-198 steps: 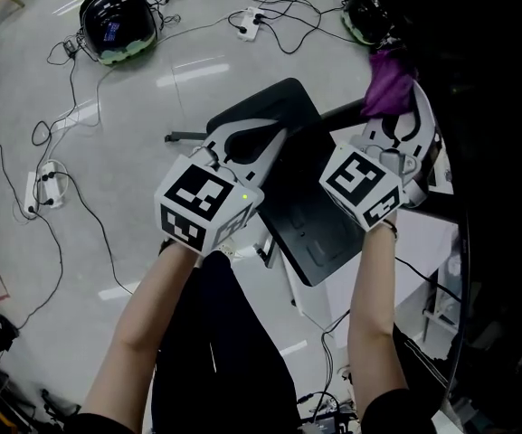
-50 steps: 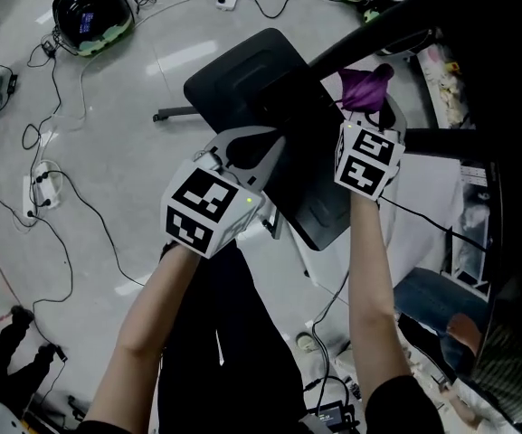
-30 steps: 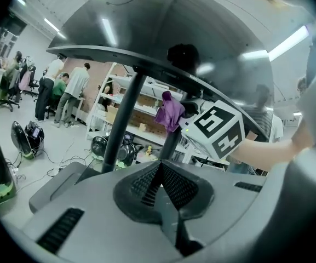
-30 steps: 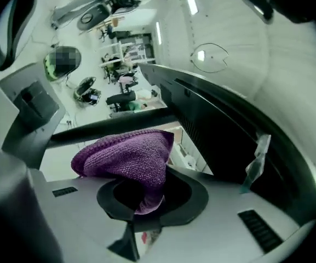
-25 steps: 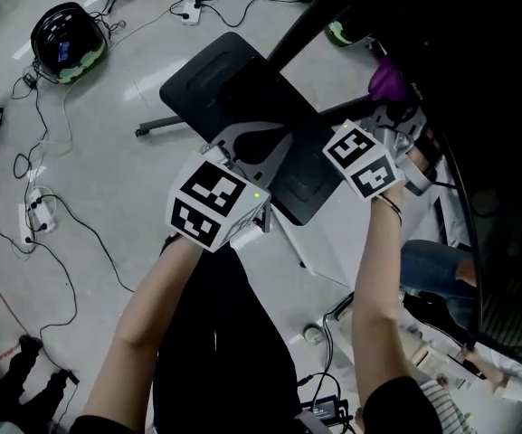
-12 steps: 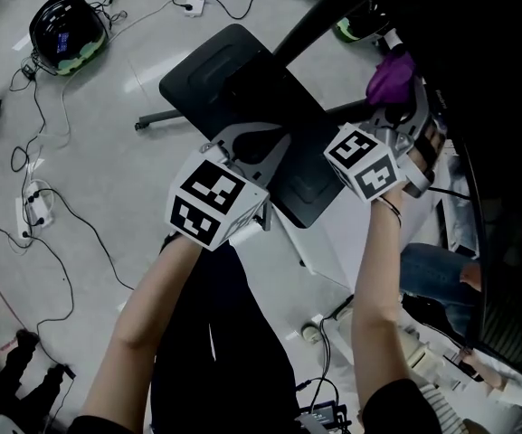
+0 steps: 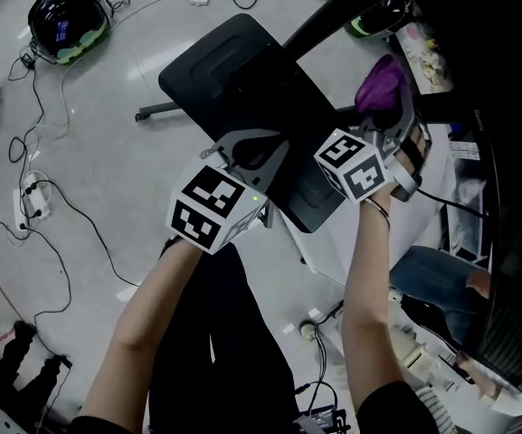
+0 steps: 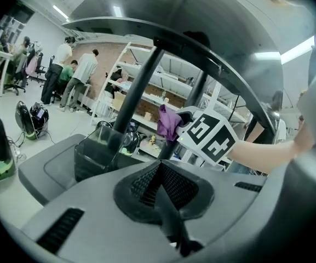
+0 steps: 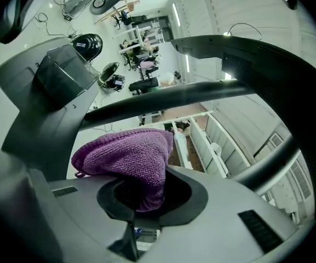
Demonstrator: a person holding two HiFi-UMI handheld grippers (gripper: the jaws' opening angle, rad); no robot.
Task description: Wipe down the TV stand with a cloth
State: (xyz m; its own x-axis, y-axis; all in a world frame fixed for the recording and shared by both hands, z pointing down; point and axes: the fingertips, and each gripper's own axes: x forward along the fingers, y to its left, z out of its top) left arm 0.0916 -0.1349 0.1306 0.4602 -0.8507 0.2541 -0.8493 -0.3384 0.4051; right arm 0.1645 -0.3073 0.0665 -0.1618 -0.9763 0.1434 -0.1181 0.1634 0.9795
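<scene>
Purple cloth (image 7: 380, 81) at 1 o'clock, pinched in the right gripper's (image 7: 385, 107) jaws beside the stand's (image 7: 233, 80) pole. Left gripper (image 8: 161, 171) hovers centre, jaws clenched on nothing. Both forearms extended.

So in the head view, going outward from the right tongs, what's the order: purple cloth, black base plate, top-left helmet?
1. Purple cloth, held in the right tongs.
2. Black base plate, to their left.
3. Helmet, far top left.

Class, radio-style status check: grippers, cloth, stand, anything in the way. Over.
Left gripper shut, empty, by stand base. Right gripper shut on purple cloth beside stand post; contact unclear. Nothing blocking seen.
</scene>
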